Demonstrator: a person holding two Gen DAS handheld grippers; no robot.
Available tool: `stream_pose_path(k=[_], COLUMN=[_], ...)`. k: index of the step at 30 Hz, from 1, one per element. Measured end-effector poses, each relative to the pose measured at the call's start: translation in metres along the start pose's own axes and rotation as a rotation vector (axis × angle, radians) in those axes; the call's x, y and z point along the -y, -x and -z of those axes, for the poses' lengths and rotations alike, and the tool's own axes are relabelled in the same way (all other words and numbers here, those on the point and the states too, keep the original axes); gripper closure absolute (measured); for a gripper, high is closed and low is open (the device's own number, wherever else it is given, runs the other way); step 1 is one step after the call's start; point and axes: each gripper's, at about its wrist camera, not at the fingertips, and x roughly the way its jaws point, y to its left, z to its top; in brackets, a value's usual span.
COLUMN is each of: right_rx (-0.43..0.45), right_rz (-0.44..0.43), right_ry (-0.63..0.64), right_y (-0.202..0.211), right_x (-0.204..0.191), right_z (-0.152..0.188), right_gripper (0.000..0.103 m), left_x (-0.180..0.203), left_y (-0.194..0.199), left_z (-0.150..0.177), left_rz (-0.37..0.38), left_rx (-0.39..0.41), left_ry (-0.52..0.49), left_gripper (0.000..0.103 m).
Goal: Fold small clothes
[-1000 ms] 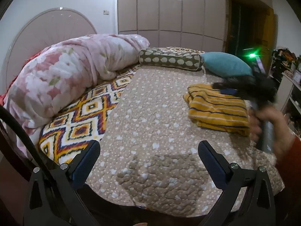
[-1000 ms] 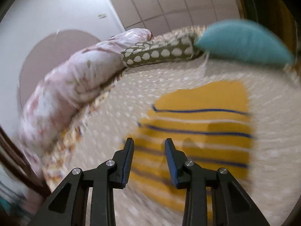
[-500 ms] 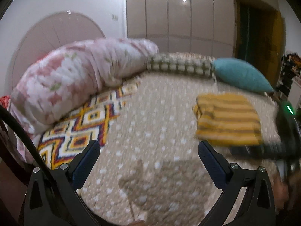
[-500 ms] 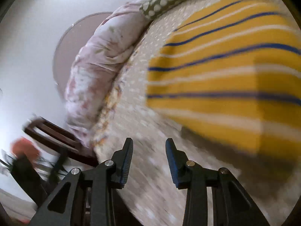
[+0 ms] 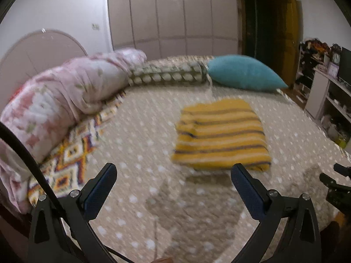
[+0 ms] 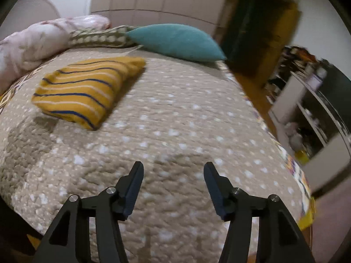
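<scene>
A bed (image 5: 136,149) under a dotted beige quilt (image 6: 175,131) fills the room, with a wardrobe (image 5: 171,15) behind, shelves (image 6: 311,118) right, and a pink duvet (image 5: 61,92) and teal pillow (image 5: 243,72) at the far end. The folded yellow striped top (image 5: 221,135) lies mid-quilt. Both tools hover near, angled down: the left gripper (image 5: 173,188) gapes wide and empty, and the right gripper (image 6: 173,186) is opening with nothing between its jaws.

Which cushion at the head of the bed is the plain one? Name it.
The teal pillow, at the right end of the row. It is one solid colour, while the bolster beside it has a pale spot pattern and the rolled duvet is pink floral.
</scene>
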Motion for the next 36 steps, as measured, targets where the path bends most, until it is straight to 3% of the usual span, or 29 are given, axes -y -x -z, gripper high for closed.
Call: stream_pose_path(k=[3, 6, 13, 21, 36], right_rx=[-0.002, -0.020, -0.004, -0.036, -0.114], right_rz=[-0.053, -0.067, -0.071, -0.095, -0.084], right_ry=[-0.033, 0.017, 0.106, 0.062, -0.071], right_y=[0.003, 0.001, 0.019, 0.032, 0.026], right_x=[-0.003, -0.030, -0.082, -0.092, -0.088], right_z=[0.006, 0.006, 0.010, 0.022, 0.033], right_gripper=[0.034, 0.034, 0.029, 0.028, 0.024], left_x=[0.005, 0.006, 0.005, 0.011, 0.012], left_y=[-0.004, -0.004, 0.011, 0.036, 0.035], left_z=[0.014, 0.030, 0.052, 0.065, 0.086], left_rz=[-0.016, -0.037, -0.098, -0.082, -0.058], left_rx=[-0.066, -0.106, -0.097, -0.064, -0.132], left_ry=[0.009, 0.011, -0.005, -0.044, -0.067], left_gripper=[0.000, 0.000, 0.000, 0.000, 0.000])
